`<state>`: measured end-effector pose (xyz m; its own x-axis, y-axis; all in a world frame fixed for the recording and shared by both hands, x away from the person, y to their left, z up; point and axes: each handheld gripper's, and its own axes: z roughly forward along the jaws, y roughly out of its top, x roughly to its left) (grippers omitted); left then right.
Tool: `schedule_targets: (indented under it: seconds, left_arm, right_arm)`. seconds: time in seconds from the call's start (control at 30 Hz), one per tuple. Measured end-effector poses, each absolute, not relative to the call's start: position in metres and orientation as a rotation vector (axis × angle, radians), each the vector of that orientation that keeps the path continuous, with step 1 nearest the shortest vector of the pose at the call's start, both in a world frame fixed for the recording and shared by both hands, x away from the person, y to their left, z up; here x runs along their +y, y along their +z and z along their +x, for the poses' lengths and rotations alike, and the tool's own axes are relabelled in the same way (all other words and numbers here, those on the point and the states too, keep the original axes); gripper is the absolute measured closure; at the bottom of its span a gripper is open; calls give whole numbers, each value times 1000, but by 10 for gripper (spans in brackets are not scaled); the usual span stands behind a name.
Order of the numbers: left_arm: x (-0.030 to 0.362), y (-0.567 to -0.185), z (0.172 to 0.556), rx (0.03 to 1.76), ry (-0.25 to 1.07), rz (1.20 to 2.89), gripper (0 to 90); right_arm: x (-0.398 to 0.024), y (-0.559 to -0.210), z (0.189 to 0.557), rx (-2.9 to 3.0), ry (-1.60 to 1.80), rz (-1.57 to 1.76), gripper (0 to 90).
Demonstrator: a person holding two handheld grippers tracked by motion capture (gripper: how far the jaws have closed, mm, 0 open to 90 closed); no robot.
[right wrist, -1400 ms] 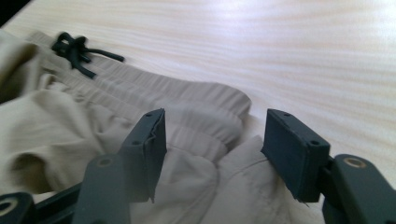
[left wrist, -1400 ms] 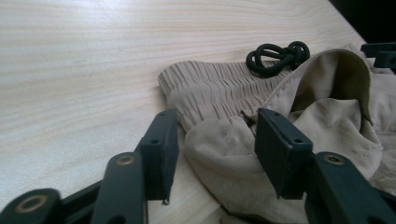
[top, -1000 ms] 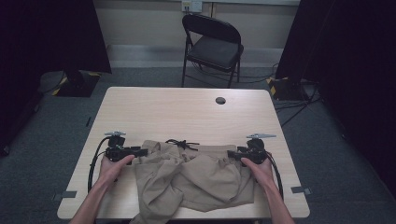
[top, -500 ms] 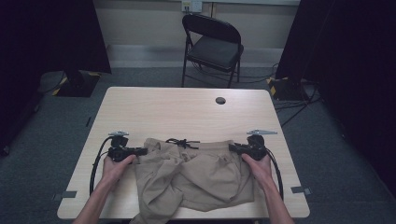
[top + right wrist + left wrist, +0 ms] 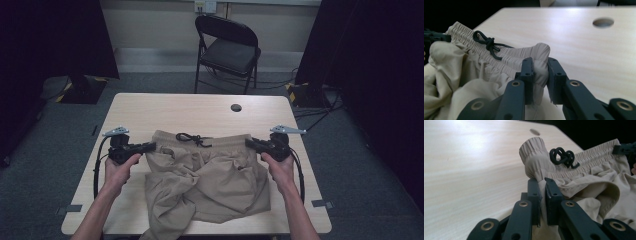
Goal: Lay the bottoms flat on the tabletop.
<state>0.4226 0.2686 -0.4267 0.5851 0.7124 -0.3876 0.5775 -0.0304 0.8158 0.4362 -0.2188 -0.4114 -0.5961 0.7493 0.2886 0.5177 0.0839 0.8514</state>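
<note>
left gripper [image 5: 150,146] has just closed, pinching the waistband end of the beige shorts [image 5: 210,175]. right gripper [image 5: 251,142] clamped on the opposite end. waistband stretched between them, drawstring [image 5: 192,138] midway, legs crumpled toward the person on the table [image 5: 165,107].

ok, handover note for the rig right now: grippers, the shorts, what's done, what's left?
Left gripper: shut on the left end of the waistband of the tan shorts; its jaws have just been closing.
Right gripper: shut on the right end of the waistband, pinched the same way.
Shorts: on the table at the near side, waistband stretched between the grippers, black drawstring knotted at its middle, legs crumpled and bunched toward the near edge.
Done: both waistband corners gripped.
Left: probably lift, shake flat, then lay out or fold.
</note>
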Motion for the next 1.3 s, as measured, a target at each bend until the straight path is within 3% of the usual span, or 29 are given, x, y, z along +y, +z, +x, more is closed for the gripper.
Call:
schedule_targets:
  seconds: [0.7,1.3]
  left_arm:
    - [271,-322,432,900,327,1588,844]
    - [271,-262,460,833,393,1556,843]
  right_arm:
    - [-231,-291,441,1915,1652,1089,778]
    - [-229,-229,470,1848,1652,1032,778]
